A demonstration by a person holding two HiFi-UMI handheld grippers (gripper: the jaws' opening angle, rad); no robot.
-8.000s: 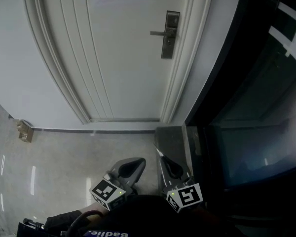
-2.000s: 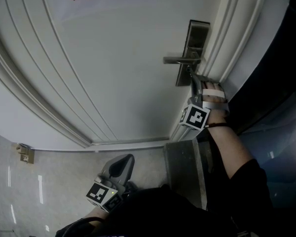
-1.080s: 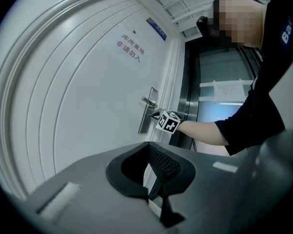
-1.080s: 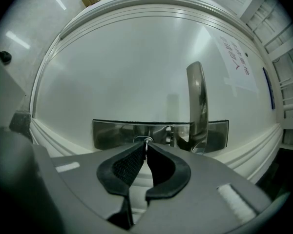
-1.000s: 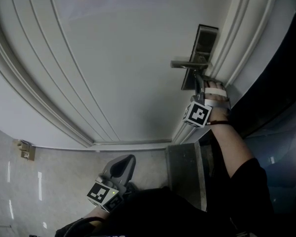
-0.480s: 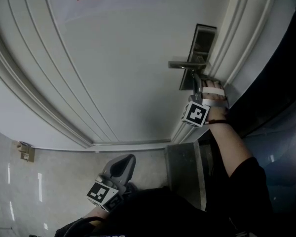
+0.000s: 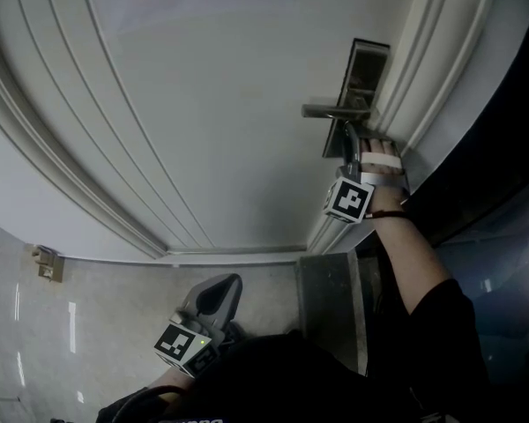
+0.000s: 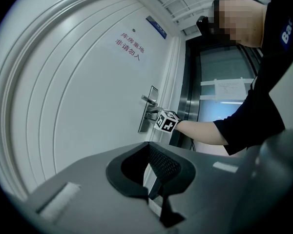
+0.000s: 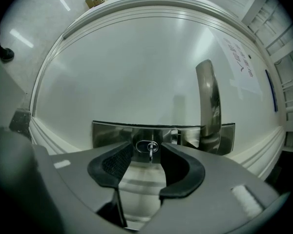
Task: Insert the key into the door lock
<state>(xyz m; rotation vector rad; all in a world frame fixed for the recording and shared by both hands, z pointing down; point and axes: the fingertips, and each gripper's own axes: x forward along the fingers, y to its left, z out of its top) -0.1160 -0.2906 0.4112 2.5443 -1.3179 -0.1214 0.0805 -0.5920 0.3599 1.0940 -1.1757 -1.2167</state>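
I find the right gripper (image 9: pixel 147 156) held level against the lock plate (image 9: pixel 112 133) on the white door (image 7: pixel 203 104). Its jaws have just been opening and now stand wide, the pads clear of the key (image 9: pixel 150 150). The key sits in the keyhole between them, near the lever handle (image 9: pixel 209 101). The left gripper (image 8: pixel 147 152) is low, well apart from the lock, with its jaws together on nothing.

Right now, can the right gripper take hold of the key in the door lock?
Probably yes. The jaws of the right gripper have just been opening, and the key stands in the door lock between them, untouched. Nothing blocks the way; the door handle lies off to one side.
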